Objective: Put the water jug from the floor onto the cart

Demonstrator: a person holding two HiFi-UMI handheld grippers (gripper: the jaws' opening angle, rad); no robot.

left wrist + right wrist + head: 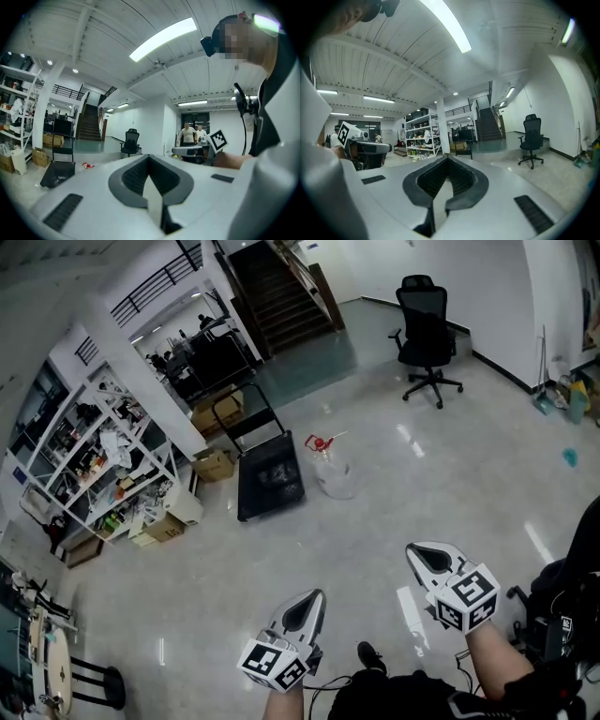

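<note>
Grey polished floor [403,512]: clear plastic water jug with red cap [335,474] beside black platform cart [270,486]. Left gripper [314,601], right gripper [417,554] both closed, empty; I'd open them before reaching.

The water jug [335,474] is showing clear, see-through plastic, with its cap [319,442] glowing red. The cart [269,486] is looking black, and so is the office chair [427,334]. The floor [375,521] is gleaming pale grey. The left gripper [317,598] and right gripper [418,550] are showing white shells with dark grey pads, their cubes [467,598] wearing black-and-white square markers. The boxes [214,463] are showing brown cardboard.
</note>
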